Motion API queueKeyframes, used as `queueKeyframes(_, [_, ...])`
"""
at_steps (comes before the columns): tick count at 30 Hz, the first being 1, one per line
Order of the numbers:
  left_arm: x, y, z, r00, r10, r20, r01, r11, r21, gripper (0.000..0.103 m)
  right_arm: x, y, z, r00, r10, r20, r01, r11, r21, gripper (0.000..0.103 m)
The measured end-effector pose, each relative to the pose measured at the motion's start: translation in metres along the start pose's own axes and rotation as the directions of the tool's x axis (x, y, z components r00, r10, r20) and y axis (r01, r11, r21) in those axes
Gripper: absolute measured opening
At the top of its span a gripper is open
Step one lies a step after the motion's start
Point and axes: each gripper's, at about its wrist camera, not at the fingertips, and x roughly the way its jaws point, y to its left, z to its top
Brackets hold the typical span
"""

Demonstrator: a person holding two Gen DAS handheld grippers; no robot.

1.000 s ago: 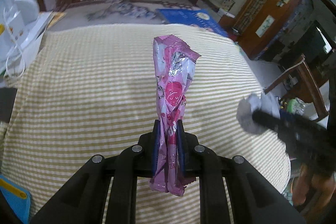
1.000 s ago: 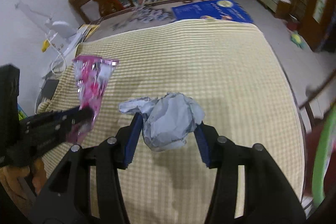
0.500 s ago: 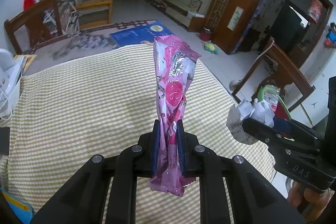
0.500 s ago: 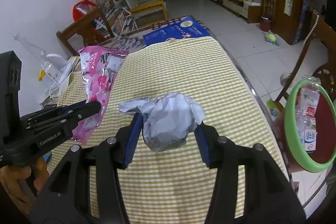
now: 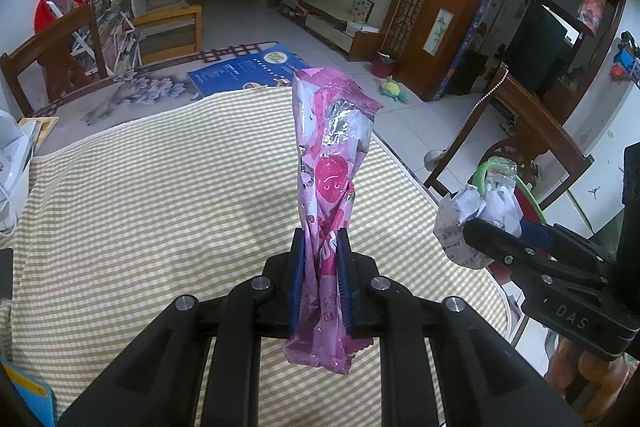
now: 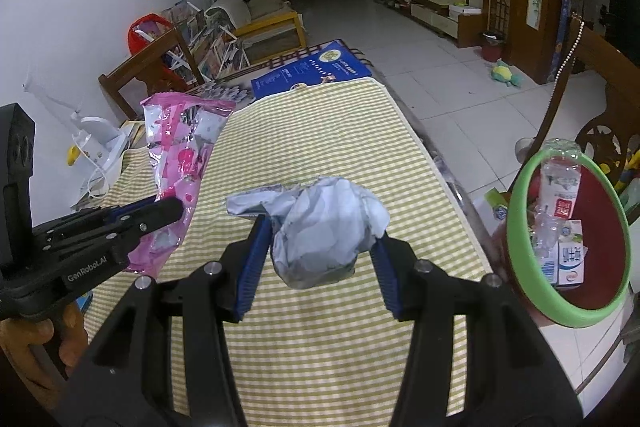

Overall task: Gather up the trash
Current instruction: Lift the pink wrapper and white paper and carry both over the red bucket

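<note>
My left gripper [image 5: 321,255] is shut on a pink snack wrapper [image 5: 330,163] that stands up between its blue pads above the table. From the right wrist view the same wrapper [image 6: 180,155] hangs at the left in that gripper [image 6: 168,211]. My right gripper [image 6: 320,239] is shut on a crumpled ball of grey-white paper [image 6: 324,223]; the left wrist view shows this paper ball [image 5: 476,215] at the right. A red bin with a green rim [image 6: 516,227] stands off the table's right edge and holds a plastic bottle and cartons.
A yellow-and-white striped cloth [image 5: 160,195] covers the table. A blue board [image 6: 316,69] lies at the far end. Wooden chairs [image 5: 52,59] stand behind, another chair [image 5: 532,131] at the right. A white appliance with cords [image 6: 96,147] sits at the left edge.
Both grippers have lifted and swung to the right, each keeping its piece of trash. The bin has come into view at the right, and more of the room shows beyond the table.
</note>
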Motion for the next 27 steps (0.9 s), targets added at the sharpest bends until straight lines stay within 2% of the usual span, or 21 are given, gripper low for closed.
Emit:
queueKeyframes(14, [0.018, -0.042, 0.006, 1.0, -0.017, -0.016, 0.018, 0.999, 0.027, 0.013, -0.009, -0.043, 0.0, 1.0, -0.026, 0.001, 0.026, 0.999, 0.032, 0.048])
queueKeyframes(27, [0.03, -0.069, 0.011, 1.0, -0.004, -0.012, 0.004, 1.0, 0.023, 0.013, -0.008, -0.078, 0.012, 1.0, -0.021, 0.004, 0.02, 0.999, 0.024, 0.048])
